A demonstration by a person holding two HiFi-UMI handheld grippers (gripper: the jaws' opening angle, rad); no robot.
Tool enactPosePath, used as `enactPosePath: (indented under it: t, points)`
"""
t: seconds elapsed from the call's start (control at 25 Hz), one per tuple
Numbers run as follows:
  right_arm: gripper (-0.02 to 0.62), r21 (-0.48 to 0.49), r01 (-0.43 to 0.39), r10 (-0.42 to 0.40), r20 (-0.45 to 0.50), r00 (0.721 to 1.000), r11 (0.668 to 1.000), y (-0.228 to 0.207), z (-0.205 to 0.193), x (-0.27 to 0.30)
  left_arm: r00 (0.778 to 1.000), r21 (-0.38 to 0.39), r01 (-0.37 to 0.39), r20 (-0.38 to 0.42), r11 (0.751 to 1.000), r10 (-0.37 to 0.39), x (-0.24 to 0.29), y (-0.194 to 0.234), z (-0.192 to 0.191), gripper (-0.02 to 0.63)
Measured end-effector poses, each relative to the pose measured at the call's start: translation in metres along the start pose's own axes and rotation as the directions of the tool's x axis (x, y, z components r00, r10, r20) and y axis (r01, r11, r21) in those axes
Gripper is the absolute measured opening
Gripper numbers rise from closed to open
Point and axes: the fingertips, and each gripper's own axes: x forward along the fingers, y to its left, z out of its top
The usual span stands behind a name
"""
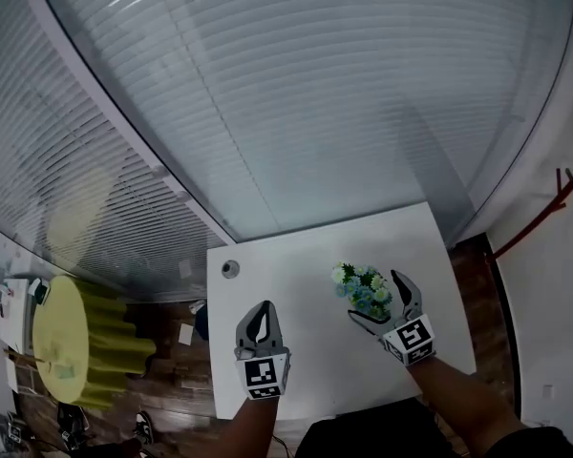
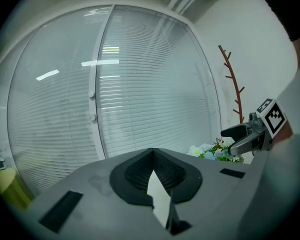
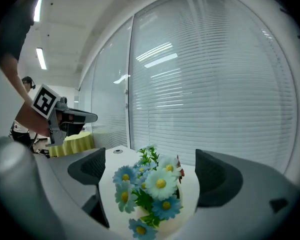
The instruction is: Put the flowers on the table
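Observation:
A small bunch of blue and white daisy-like flowers (image 1: pixel 361 289) rests on the white table (image 1: pixel 296 275), right of centre. My right gripper (image 1: pixel 374 297) is open, its jaws standing wide on either side of the flowers (image 3: pixel 150 186) without touching them. A pale base shows under the blooms. My left gripper (image 1: pixel 260 315) hovers over the table's front left part, shut with nothing in it. In the left gripper view its pads (image 2: pixel 152 156) meet, and the flowers (image 2: pixel 210 151) and the right gripper (image 2: pixel 240 136) show far to the right.
A small round grey grommet (image 1: pixel 230 269) sits near the table's far left corner. Glass walls with blinds (image 1: pixel 296 93) stand just behind the table. A yellow-covered round table (image 1: pixel 62 337) is on the left and a red branch-like stand (image 2: pixel 232 84) on the right.

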Motion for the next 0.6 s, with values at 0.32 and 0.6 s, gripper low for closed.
enactPosePath:
  t: [0.32,0.6]
  points:
    - [0.561,-0.025,-0.008,0.008,0.009,1.0,1.0,-0.004,0.012,-0.012,1.0,0.054,0.007,0.011,0.999,-0.008,-0.006,0.001,0.004,0.005]
    - [0.561,-0.032,-0.014,0.015,0.02,1.0,0.999,-0.011,0.015,-0.023,0.998,0.1,0.002,0.058,0.995,-0.008,-0.009,-0.005,0.026,0.005]
